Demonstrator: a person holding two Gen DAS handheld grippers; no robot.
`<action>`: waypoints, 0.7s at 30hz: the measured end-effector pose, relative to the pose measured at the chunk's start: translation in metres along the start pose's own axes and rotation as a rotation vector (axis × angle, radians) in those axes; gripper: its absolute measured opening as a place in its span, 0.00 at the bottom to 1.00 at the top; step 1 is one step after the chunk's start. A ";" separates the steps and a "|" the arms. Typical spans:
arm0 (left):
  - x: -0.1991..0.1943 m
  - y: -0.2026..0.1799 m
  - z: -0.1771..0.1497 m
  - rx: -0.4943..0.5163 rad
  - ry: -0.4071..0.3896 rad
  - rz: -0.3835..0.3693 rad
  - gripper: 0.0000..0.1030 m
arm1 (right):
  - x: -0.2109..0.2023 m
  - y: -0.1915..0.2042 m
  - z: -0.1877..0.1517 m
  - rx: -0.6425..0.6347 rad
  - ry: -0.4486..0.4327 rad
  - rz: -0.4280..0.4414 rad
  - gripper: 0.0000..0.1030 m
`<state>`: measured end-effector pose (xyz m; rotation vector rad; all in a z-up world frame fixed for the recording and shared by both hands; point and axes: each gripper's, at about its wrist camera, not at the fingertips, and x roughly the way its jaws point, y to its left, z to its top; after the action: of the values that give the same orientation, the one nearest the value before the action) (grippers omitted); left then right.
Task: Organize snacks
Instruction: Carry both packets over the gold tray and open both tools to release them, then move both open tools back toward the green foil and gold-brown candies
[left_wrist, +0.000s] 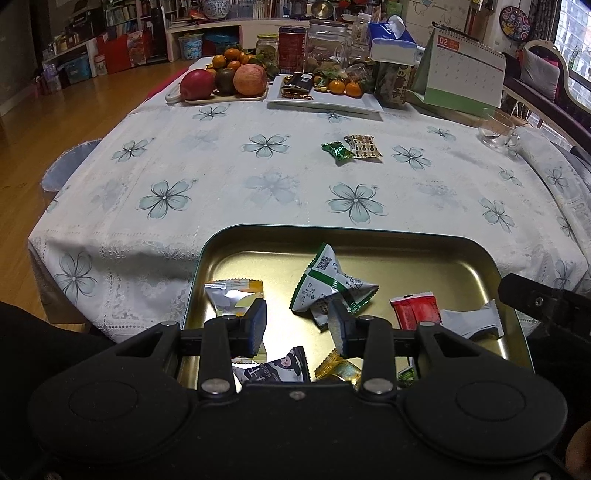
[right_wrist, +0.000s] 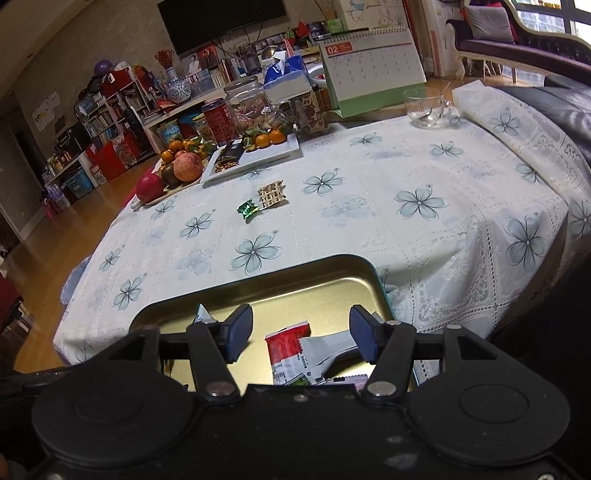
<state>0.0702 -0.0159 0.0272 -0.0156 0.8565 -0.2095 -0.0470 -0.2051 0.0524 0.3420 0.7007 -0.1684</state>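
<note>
Both grippers hang over the gold tin tray (left_wrist: 369, 240) with jaws parted and nothing between the pads, which reads as the pose after a drop: snacks go in loose, not arranged. The left gripper (left_wrist: 300, 325) stands released above the tray's middle, with the green-and-white packet (left_wrist: 328, 284) just beyond its fingertips and the orange-and-silver packet (left_wrist: 232, 293) beside its left finger. The right gripper (right_wrist: 301, 334) is likewise released over the tray's right end, where the red packet (right_wrist: 286, 341) and a grey-white packet (right_wrist: 328, 349) overlap just under its jaws. The tray sits at the near edge of the flowered tablecloth (left_wrist: 184, 155), probably so that short reaches serve both hands. Two snacks remain outside the tray: a green foil candy (left_wrist: 337, 150) and a patterned brown packet (left_wrist: 364, 147) touching it, well beyond the tray's far rim. Between tray and these two the cloth is bare, so the way forward looks open. Beyond them the fruit board (left_wrist: 221, 96), the white plate (left_wrist: 325, 101) and the desk calendar (left_wrist: 461, 74) crowd the far edge; a glass cup (left_wrist: 496, 133) stands off to the right.
</note>
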 end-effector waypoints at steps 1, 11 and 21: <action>0.000 0.000 0.000 0.001 0.002 0.003 0.45 | -0.001 0.002 -0.001 -0.014 0.000 0.003 0.60; -0.002 -0.003 -0.003 0.042 -0.025 0.105 0.46 | -0.008 0.027 -0.013 -0.198 -0.041 -0.111 0.73; 0.000 0.008 0.001 0.011 0.001 0.172 0.47 | 0.004 0.032 -0.013 -0.264 0.091 -0.121 0.72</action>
<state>0.0720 -0.0078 0.0272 0.0680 0.8530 -0.0526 -0.0433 -0.1706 0.0488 0.0545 0.8239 -0.1728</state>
